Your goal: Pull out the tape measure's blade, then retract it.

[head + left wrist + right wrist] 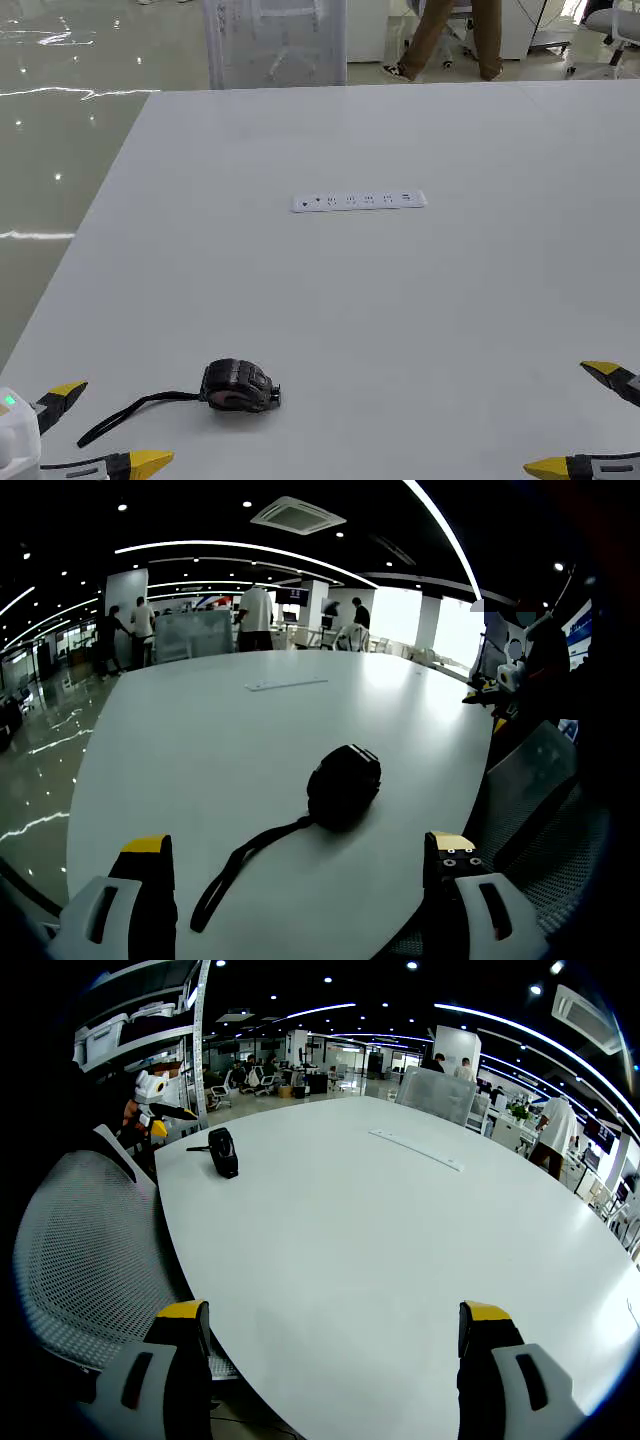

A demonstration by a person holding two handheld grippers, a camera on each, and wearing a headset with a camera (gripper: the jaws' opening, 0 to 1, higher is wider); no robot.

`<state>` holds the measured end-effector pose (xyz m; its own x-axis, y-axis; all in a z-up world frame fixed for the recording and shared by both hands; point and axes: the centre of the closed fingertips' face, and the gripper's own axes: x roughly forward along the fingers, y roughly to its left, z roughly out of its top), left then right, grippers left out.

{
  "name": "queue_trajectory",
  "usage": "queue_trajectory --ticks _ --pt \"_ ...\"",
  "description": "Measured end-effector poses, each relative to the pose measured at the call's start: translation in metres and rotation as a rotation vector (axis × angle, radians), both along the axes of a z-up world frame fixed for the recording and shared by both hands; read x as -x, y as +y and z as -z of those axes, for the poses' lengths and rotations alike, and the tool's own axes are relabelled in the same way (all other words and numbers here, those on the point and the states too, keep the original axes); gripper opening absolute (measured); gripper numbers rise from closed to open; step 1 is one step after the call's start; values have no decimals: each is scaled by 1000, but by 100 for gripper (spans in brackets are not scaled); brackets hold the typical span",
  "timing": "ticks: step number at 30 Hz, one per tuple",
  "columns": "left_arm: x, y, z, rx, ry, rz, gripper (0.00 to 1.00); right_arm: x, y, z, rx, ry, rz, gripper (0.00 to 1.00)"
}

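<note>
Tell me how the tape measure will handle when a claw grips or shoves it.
The tape measure looks compact and rigid, probably dense for its size. Being blocky, it should slide, not roll. Its strap lies limp and would likely trail.

One tape measure (240, 386) is lying on one white table (400, 300), trailing one black wrist strap (130, 412). One power strip (358, 201) is sitting farther back. Two grippers are hovering: left gripper (110, 424), right gripper (572, 418).

White surface (420, 320) carries a black tape measure (240, 386) near its front edge and a white power strip (358, 201) further back, well apart.
</note>
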<state>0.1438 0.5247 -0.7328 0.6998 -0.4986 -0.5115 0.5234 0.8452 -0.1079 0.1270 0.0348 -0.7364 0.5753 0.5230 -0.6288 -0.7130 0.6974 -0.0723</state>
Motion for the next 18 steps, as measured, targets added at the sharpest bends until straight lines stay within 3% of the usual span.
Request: queue_trajectory --ticks 5,18 --pt "-2 1 -3 6 -15 -8 100 0 3 -2 -2 -8 -8 100" --pt "-2 -6 -1 0 3 23 100 3 2 0 -2 0 -1 100"
